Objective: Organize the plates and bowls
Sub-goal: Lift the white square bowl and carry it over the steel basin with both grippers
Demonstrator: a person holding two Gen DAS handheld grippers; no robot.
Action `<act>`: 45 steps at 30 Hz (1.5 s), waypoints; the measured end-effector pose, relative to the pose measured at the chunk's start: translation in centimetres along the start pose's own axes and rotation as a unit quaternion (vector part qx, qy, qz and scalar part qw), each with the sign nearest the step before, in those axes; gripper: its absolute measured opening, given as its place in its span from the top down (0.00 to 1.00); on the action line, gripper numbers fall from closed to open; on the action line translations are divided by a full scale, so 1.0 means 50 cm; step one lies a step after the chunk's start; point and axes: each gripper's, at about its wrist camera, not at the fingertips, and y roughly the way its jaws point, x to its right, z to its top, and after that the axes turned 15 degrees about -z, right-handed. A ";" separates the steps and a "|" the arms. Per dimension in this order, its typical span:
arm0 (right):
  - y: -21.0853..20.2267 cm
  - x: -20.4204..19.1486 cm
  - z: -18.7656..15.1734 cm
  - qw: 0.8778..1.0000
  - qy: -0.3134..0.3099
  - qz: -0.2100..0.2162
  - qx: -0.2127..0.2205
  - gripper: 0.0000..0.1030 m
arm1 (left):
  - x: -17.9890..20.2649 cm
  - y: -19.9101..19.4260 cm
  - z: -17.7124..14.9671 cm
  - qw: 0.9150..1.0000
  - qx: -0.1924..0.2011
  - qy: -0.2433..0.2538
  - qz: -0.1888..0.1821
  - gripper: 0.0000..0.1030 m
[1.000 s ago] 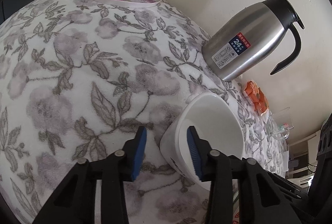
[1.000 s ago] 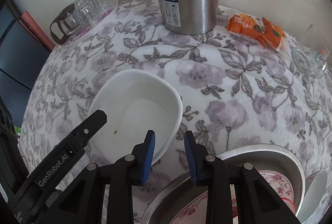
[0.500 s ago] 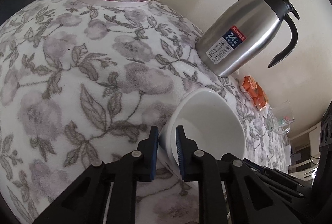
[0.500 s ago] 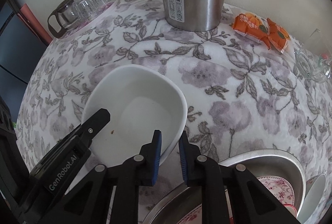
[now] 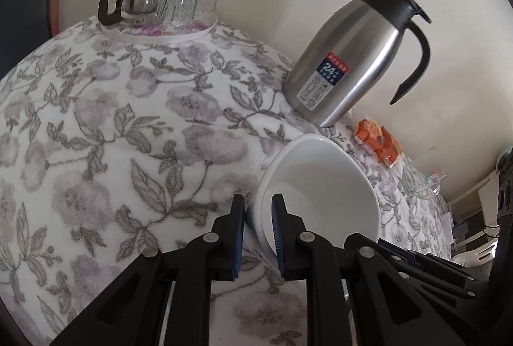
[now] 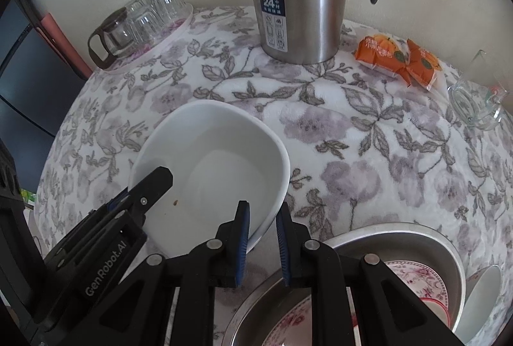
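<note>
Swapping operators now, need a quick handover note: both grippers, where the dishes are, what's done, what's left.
Left hand-held gripper: shut on the rim of the white bowl, one finger inside, one outside.
Right hand-held gripper: shut on the same bowl's opposite rim.
The bowl is tilted over the floral tablecloth, held from both sides.
The metal basin beside it holds a floral plate; another white dish sits at its far edge.
Done: bowl gripped.
Left: place the bowl, then sort the basin's dishes.
</note>
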 end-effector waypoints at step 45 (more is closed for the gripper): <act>-0.230 0.319 -0.156 0.982 0.142 0.045 0.114 0.82 | 0.362 -0.093 -0.108 0.980 0.009 0.194 -0.034 0.82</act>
